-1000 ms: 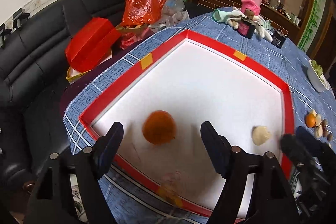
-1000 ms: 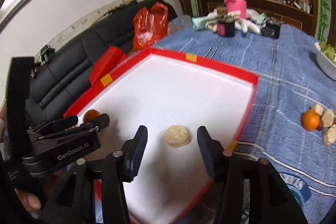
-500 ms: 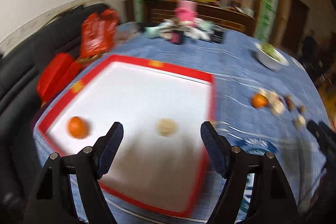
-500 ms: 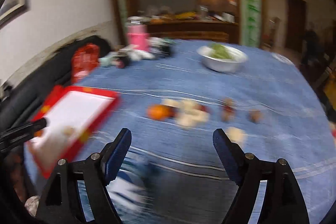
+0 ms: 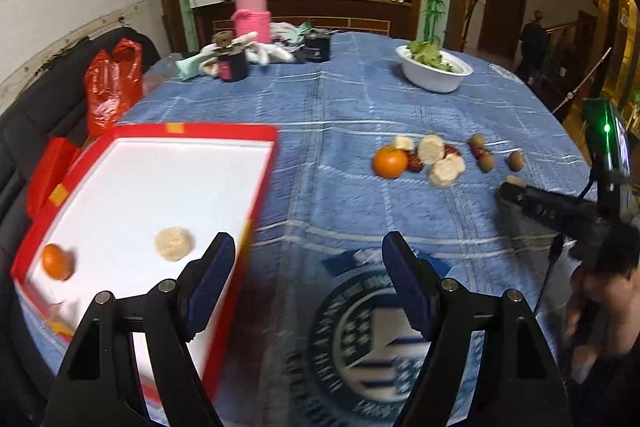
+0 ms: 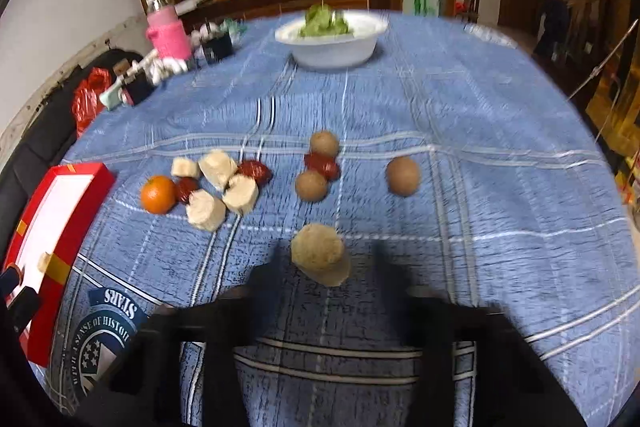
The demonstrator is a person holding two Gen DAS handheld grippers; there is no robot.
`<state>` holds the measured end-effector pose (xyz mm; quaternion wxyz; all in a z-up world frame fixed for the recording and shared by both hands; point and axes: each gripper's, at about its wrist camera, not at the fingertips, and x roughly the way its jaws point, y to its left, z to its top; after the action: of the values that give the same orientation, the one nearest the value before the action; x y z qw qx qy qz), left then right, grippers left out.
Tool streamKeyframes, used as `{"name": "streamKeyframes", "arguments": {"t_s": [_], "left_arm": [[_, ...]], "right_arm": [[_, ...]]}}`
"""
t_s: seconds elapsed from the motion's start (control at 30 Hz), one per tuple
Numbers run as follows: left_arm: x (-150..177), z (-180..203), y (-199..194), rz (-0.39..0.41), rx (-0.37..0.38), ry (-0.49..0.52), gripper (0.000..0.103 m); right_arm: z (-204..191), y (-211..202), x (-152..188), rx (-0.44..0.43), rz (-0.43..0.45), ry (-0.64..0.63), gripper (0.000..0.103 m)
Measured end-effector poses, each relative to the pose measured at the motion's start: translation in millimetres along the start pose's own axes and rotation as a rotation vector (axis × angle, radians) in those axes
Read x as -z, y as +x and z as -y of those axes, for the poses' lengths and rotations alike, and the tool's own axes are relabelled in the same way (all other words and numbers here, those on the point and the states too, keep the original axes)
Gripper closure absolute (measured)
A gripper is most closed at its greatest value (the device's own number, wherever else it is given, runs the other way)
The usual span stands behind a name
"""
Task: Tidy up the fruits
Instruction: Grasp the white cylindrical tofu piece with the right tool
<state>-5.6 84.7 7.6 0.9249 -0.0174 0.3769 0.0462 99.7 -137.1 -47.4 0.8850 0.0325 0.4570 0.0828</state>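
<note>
fruits point(image 6: 224, 183): smooth round orange point(image 6: 157, 194), rough beige chunks, wrinkled red dates.

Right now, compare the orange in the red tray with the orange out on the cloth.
The tray orange lies in a near corner of the red tray, on its white floor; the cloth orange lies on the blue tablecloth. The tray orange lies alone, apart from a pale chunk; the cloth orange touches a red fruit in a cluster. Both are small, round and bright orange.
</note>
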Motion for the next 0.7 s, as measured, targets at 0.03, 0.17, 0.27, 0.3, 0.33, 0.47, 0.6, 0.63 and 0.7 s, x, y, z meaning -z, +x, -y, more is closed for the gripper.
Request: {"name": "streamKeyframes", "arguments": {"t_s": [0.03, 0.17, 0.27, 0.3, 0.33, 0.47, 0.6, 0.63, 0.7], "left_arm": [[-2, 6, 4, 0.001, 0.01, 0.002, 0.027], [-13, 36, 21, 0.004, 0.079, 0.017, 0.027], [-21, 66, 35, -0.002, 0.131, 0.066, 0.027], [-23, 74, 40, -0.004, 0.146, 0.081, 0.027], [-26, 82, 47, -0.018, 0.162, 0.097, 0.027], [-35, 99, 67, -0.049, 0.199, 0.12, 0.027], [-38, 106, 85, -0.076, 0.203, 0.128, 0.027], [-39, 108, 88, -0.078, 0.197, 0.135, 0.027], [-38, 108, 93, -0.08, 0.194, 0.136, 0.027]], "right_arm": [[0, -1, 0, 0.002, 0.008, -0.003, 0.073], [14, -10, 3, -0.044, 0.048, 0.049, 0.073], [30, -17, 2, -0.078, 0.092, 0.109, 0.073], [34, -19, 0, -0.091, 0.102, 0.13, 0.073], [41, -22, 0, -0.108, 0.114, 0.159, 0.073], [52, -26, -3, -0.123, 0.143, 0.204, 0.073], [50, -25, -5, -0.146, 0.135, 0.202, 0.073], [48, -25, -6, -0.152, 0.135, 0.197, 0.073], [48, -27, -6, -0.162, 0.139, 0.194, 0.073]]}}
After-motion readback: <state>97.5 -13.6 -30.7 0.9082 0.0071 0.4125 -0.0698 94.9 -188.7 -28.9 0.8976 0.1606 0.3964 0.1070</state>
